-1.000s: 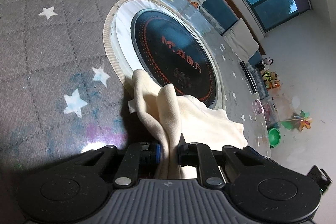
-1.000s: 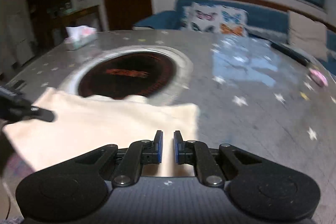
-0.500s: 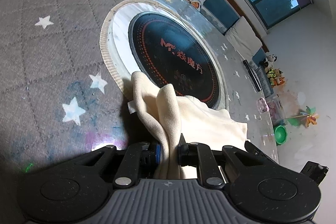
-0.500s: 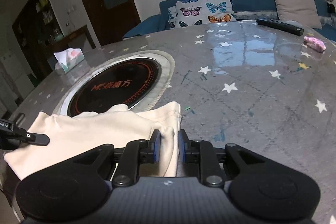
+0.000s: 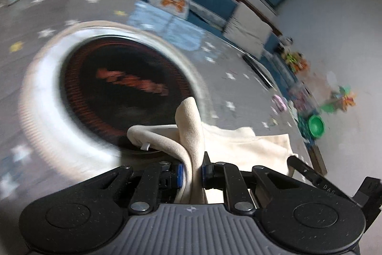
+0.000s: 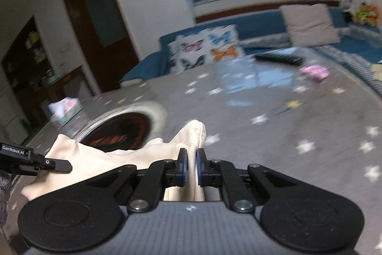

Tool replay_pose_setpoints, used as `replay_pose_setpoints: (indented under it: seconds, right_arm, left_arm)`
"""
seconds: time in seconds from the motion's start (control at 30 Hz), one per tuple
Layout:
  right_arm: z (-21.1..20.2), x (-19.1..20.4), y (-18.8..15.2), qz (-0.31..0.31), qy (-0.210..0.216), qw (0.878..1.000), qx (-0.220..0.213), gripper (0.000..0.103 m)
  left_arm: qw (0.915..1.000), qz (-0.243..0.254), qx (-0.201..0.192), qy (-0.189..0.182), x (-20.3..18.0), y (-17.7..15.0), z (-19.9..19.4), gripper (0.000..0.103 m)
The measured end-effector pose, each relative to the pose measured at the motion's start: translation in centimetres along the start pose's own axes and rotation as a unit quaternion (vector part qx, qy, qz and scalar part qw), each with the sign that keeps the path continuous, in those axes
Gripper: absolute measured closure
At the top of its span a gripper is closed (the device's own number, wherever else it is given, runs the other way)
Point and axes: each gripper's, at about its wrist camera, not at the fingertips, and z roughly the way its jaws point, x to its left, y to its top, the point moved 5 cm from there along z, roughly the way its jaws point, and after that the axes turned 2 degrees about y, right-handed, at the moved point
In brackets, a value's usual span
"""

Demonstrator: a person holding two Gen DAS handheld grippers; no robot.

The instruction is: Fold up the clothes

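Now one cream garment point(image 5: 241, 142) lies at the near edge of the desk point(image 6: 298, 116), partly over the round hob point(image 5: 124, 85), and is pinched at both ends: the left hand-held gripper point(image 5: 192, 171) was clamped on it a second ago, and the right hand-held gripper point(image 6: 191, 167), then closed on nothing, has nipped a bunched corner. Both views blur and tilt upward, so I judge a two-handed lift for the fold has begun. Count: one garment, two grippers, one tissue box point(image 6: 65, 109).

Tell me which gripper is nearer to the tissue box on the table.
Left. The tissue box stands beyond the round cooktop, on the left gripper's side. The right gripper holds the cream garment further from it, on the cooktop's other side.
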Motion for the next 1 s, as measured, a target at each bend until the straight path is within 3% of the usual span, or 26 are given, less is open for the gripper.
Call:
replay_pose_setpoints:
  seconds: [0.4, 0.57, 0.63, 0.73, 0.83, 1.0]
  right_arm:
    - [-2.4, -9.9, 3.5, 0.027, -0.120, 0.992, -0.044, 0.096]
    - [-0.6, -13.0, 2.4, 0.041, -0.161, 0.986, -0.006, 0.095]
    - [-0.1, -13.9, 1.9, 0.034, -0.182, 0.983, 0.004, 0.094]
    - [-0.3, -14.1, 2.3, 0.035, -0.181, 0.983, -0.005, 0.094]
    - [0.2, -13.3, 2.8, 0.031, -0.154, 0.987, -0.006, 0.093]
    - [2.5, -12.0, 2.3, 0.029, -0.121, 0.992, 0.016, 0.093]
  left_arm:
    - [0.9954, 0.077, 0.034, -0.046, -9.5, 2.3, 10.0, 0.088]
    - [0.9931, 0.101, 0.059, -0.008, -9.3, 1.6, 12.7, 0.083]
    - [0.9926, 0.109, 0.053, 0.009, -8.8, 1.7, 12.6, 0.073]
    - [0.9896, 0.137, 0.028, 0.035, -8.7, 2.3, 11.7, 0.068]
    - [0.9841, 0.170, -0.002, 0.052, -9.5, 2.9, 10.8, 0.071]
    - [0.9808, 0.194, -0.003, 0.014, -11.8, 2.8, 11.9, 0.078]
